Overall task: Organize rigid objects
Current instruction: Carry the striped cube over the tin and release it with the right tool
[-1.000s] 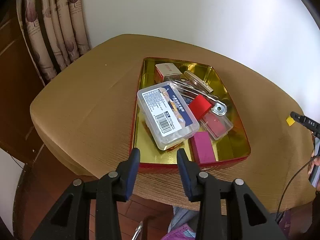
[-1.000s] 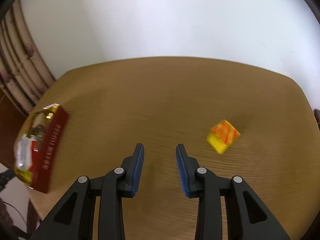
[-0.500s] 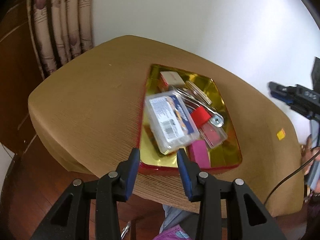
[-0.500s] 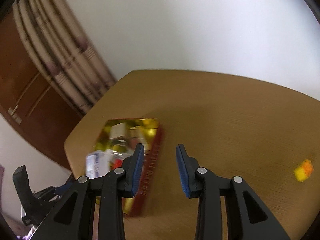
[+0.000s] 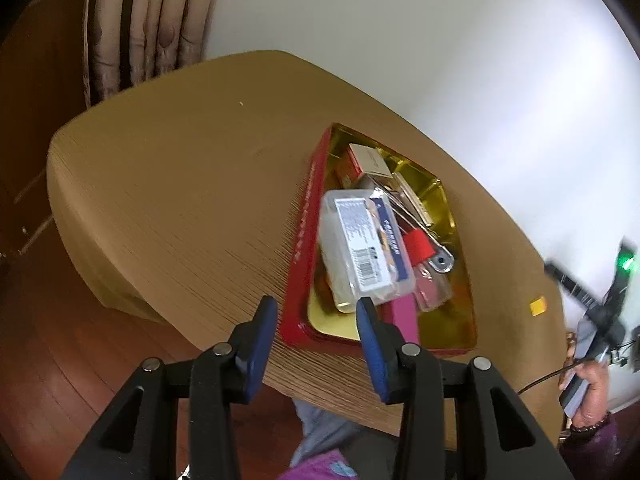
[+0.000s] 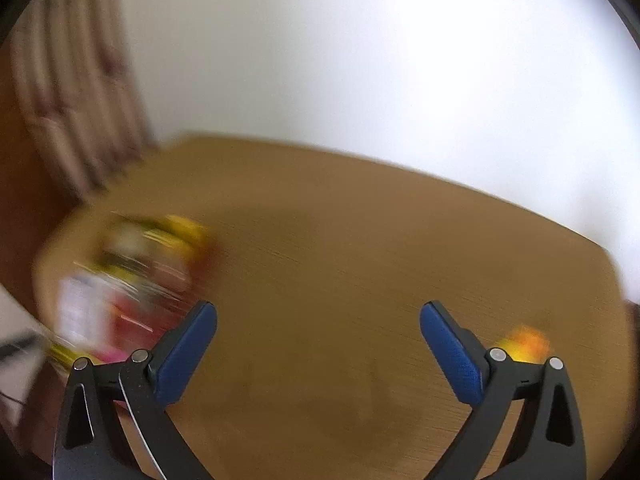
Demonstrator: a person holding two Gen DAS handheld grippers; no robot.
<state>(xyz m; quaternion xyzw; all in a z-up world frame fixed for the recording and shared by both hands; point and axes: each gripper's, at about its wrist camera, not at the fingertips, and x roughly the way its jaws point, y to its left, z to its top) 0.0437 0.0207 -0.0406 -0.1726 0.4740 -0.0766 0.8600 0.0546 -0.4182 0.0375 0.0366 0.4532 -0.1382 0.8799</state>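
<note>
1. Rigid objects, left wrist view: most are piled in a red tin tray [image 5: 298, 268] with a gold interior, on the desk [image 5: 180, 200] near its front edge. A clear plastic case [image 5: 362, 248] with a barcode label lies tilted on top, over metal clips [image 5: 412, 204], a red block [image 5: 418, 245] and a magenta block [image 5: 404, 318]. One small yellow block [image 5: 536, 306] sits well apart on the right. Left gripper [image 5: 316, 332] fingers are slightly apart, empty, hovering near the tray's front rim.
2. Right wrist view: heavily blurred. Right gripper [image 6: 318, 340] fingers are wide apart, empty; the yellow-orange block [image 6: 526, 344] shows behind the right finger.
3. Risk: the fast swing may overshoot the block or knock it away, and bumping the tray could slide the loosely stacked case off.
</note>
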